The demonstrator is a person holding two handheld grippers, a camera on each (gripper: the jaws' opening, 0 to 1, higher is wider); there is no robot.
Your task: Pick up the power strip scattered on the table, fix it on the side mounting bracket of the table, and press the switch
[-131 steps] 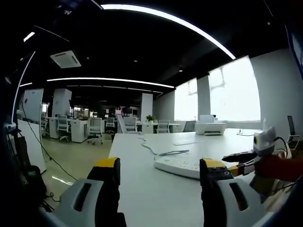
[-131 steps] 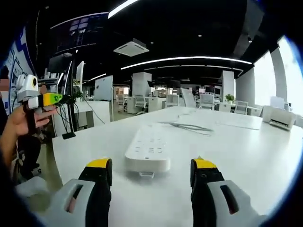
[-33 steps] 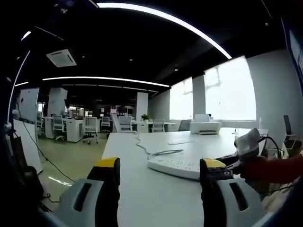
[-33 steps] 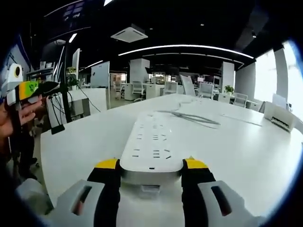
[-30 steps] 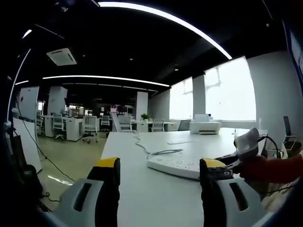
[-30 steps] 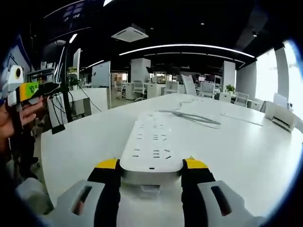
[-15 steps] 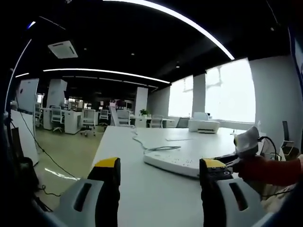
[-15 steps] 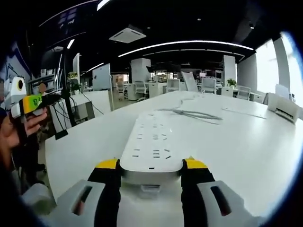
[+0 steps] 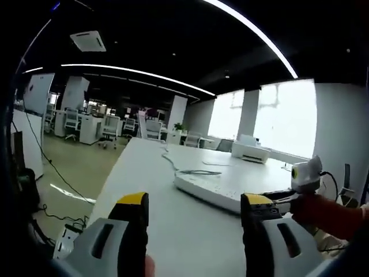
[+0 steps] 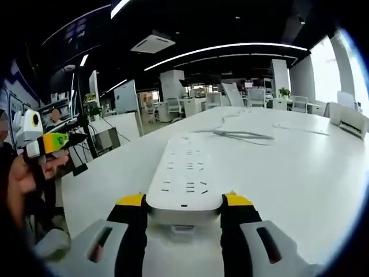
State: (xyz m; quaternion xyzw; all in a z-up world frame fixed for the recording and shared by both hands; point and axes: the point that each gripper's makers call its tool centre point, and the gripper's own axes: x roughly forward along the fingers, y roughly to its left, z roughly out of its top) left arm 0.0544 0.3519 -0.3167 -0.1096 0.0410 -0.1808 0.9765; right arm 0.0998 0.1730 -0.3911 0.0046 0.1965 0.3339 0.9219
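Power strip, a long white slab with rounded corners and rows of dark socket slots on its top face, has its near end clamped between the two yellow-tipped jaws of the right gripper. Its body runs away from the camera over the white table, and a grey cord trails from its far end across the tabletop. Whether the strip rests on the surface or sits just above it cannot be told.

From the left gripper view the power strip is seen side-on, a thin flat bar, with the right gripper at its end and a red sleeve behind it. The left gripper hangs with its jaws wide apart and nothing between them. The right gripper view shows the left gripper held in a hand off the table's edge.
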